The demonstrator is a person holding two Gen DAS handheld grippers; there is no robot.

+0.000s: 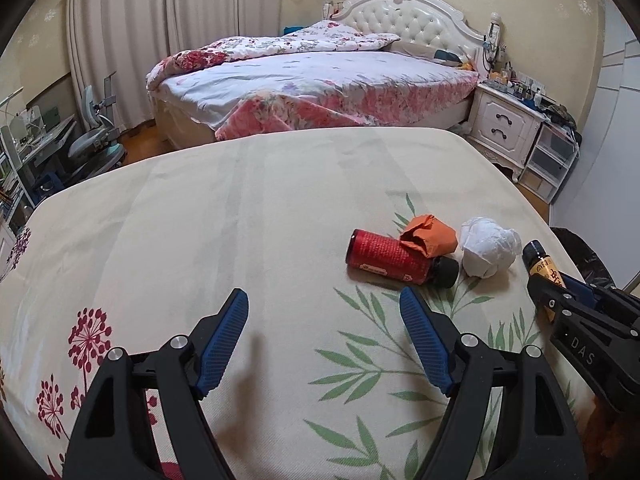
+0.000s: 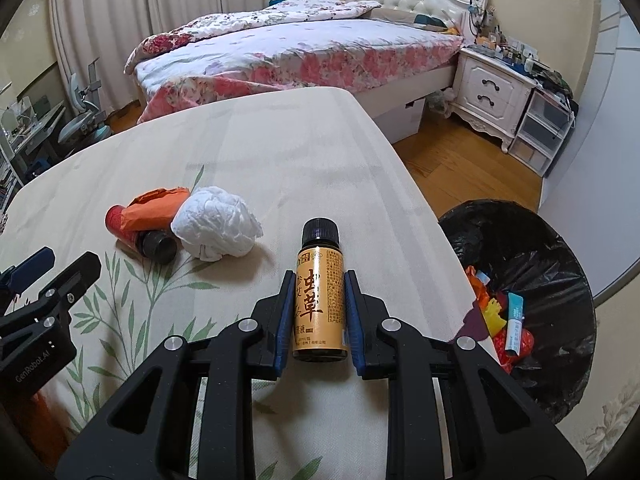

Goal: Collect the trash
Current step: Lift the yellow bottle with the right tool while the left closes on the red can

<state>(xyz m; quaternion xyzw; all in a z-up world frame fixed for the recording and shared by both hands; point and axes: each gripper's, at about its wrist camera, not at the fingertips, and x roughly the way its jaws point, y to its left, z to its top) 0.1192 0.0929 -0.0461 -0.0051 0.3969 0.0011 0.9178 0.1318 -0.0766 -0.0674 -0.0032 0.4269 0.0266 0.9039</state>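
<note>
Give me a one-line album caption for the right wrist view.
Right gripper clamps a small yellow-labelled bottle above the cloth-covered table, lined trash bin waiting alongside.

A bed, nightstand and desk chair stand beyond.

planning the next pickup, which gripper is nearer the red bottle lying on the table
Left. The left gripper hangs open just short of the red bottle, jaws empty. The right gripper is farther, beyond the white wad, shut on the yellow bottle.
</note>
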